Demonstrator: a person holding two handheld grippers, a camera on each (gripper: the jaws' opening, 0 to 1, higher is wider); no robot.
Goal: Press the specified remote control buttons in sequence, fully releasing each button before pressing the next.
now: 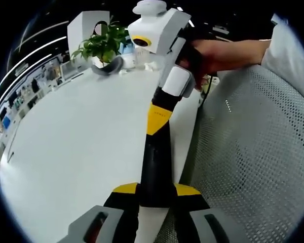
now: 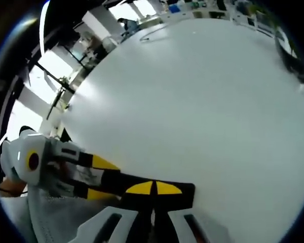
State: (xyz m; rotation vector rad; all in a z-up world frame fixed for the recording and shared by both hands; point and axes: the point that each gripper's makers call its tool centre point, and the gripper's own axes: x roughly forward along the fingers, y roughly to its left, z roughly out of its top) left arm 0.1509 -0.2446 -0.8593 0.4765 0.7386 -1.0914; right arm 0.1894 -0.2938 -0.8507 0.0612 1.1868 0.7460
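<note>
A wide white bench [image 1: 76,136] runs through the left gripper view, its surface bare across the middle. At its far edge stands a leafy green plant [image 1: 102,43] in a pale pot, with a white box-like unit [image 1: 83,28] just behind it and a few small white and blue items [image 1: 129,53] beside it, too small to tell apart. Along the bench's right edge sits a grey mesh chair back [image 1: 253,152]. In the right gripper view, the white bench [image 2: 202,101] has a thin cable [image 2: 154,33] near its far edge.
</note>
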